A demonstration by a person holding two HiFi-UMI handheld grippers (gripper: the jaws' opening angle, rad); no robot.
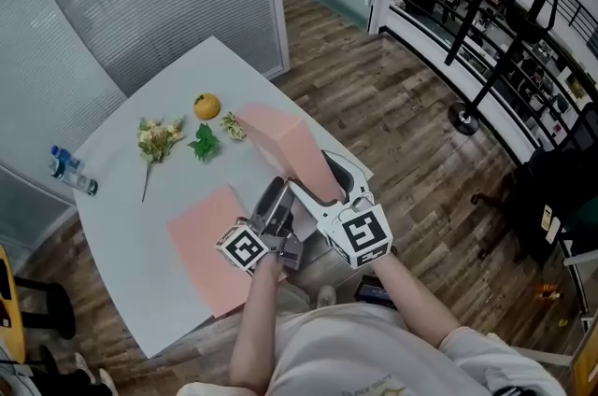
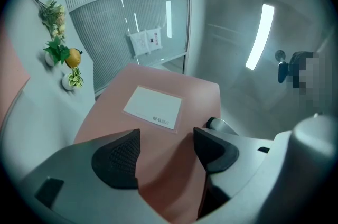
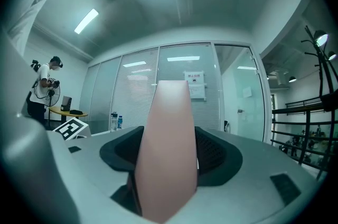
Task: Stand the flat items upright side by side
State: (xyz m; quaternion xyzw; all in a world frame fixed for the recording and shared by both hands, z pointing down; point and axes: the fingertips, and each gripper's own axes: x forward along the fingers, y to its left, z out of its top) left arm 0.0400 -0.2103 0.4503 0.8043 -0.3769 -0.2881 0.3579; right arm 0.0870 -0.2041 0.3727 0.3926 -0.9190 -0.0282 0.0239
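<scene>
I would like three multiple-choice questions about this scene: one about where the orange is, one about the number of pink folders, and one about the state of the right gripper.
1. Where is the orange?
A) on a pink folder
B) on the table, beside the green leaves
C) on the floor

2. How many pink folders are visible?
A) one
B) two
C) four

3. The right gripper is:
A) open and empty
B) shut on a bottle
C) shut on a pink folder

Answers:
1 B: the head view shows the orange on the white table, next to the leaves.
2 B: the flat pink folder lies on the table, and the raised pink folder is held up.
3 C: in the right gripper view, both jaws press on the raised pink folder, seen edge-on.
</scene>
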